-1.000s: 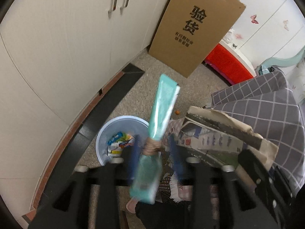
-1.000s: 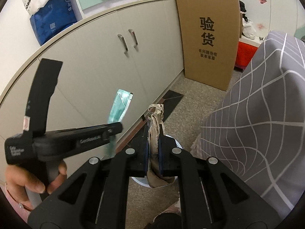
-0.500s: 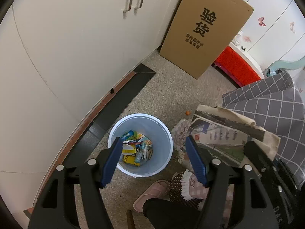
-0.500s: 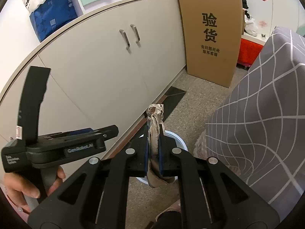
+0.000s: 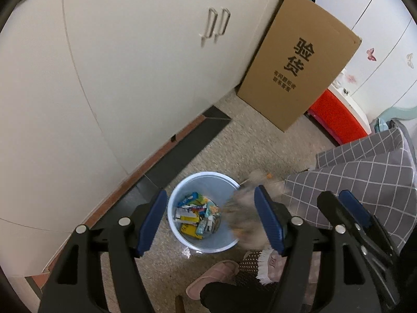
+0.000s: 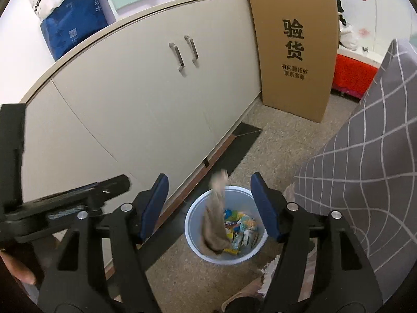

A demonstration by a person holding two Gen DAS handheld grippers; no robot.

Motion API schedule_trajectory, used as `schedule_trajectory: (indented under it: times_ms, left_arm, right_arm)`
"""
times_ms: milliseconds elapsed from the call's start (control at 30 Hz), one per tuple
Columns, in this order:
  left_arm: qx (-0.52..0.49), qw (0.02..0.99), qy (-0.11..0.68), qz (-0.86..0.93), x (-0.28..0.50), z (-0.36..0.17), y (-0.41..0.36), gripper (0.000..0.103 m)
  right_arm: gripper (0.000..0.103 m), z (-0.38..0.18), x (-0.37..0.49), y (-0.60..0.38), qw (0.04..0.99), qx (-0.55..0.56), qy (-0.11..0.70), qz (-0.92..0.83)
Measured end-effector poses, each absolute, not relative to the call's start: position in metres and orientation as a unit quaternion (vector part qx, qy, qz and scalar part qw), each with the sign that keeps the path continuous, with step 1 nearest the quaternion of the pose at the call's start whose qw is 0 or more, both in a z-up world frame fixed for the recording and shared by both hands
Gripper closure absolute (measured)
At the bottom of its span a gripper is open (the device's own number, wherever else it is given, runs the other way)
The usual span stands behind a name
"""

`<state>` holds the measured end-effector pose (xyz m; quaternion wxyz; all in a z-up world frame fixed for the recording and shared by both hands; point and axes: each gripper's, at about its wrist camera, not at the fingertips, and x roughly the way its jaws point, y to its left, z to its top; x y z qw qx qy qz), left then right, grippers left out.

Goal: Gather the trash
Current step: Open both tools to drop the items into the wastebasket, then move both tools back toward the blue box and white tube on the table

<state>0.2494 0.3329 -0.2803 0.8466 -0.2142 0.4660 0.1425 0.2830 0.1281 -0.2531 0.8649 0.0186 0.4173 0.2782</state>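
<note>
1. Far left, cream cabinet (image 6: 146,99) doors run along the wall; a blue and white bag (image 6: 65,15) sits on top. Nothing of the task there.
2. Left tool (image 5: 209,220): blue pads spread wide, nothing between them. It hangs above the floor and looks down on the pale blue bin (image 5: 182,237).
3. The bin stands on the speckled floor beside the cabinet's dark plinth. Wrappers, yellow, teal and white, lie inside.
4. Right tool (image 6: 209,206): pads parted, released. A brown crumpled rag (image 6: 215,224) hangs in the air between them, touching neither pad, long axis upright, its lower end over the bin's left rim.
5. Key relation: the rag is directly below and ahead of the right tool, above the bin mouth. My guess is it lands inside or catches on the near rim. The right tool is the nearer one.
6. Hard to read: from the left wrist view the rag is only a blur at the bin's right edge. What the rag is made of, I cannot tell.
7. Right: grey checked cloth (image 6: 370,172), a cardboard box (image 6: 294,52) leaning at the wall, something red behind it.
</note>
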Motion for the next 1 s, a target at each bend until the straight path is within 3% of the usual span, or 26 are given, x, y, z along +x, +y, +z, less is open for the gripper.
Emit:
schedule_trajectory:
  times_ms: [233,533,767,1000]
  left_arm:
    - [-0.211,0.868,0.429,0.136,0.230,-0.241,0.325,0.035]
    - [-0.192,0.917,0.339,0.080,0.203,-0.150,0.265,0.035]
    - [-0.178,0.924,0.339,-0.013,0.206,-0.113,0.175,0.035]
    - [-0.135,0.912,0.366,-0.126,0.215,-0.102,0.047,0.035]
  right_arm:
    - [0.038,-0.215,0.258,0.107,0.884,0.031,0.385,0.263]
    - [0.038,-0.118,0.208,0.027,0.917,0.104,0.291,0.252]
    - [0.037,-0.080,0.182,-0.082,0.942,0.149,0.240,0.178]
    - [0.037,-0.085,0.164,-0.204,0.949,0.194,0.234,0.082]
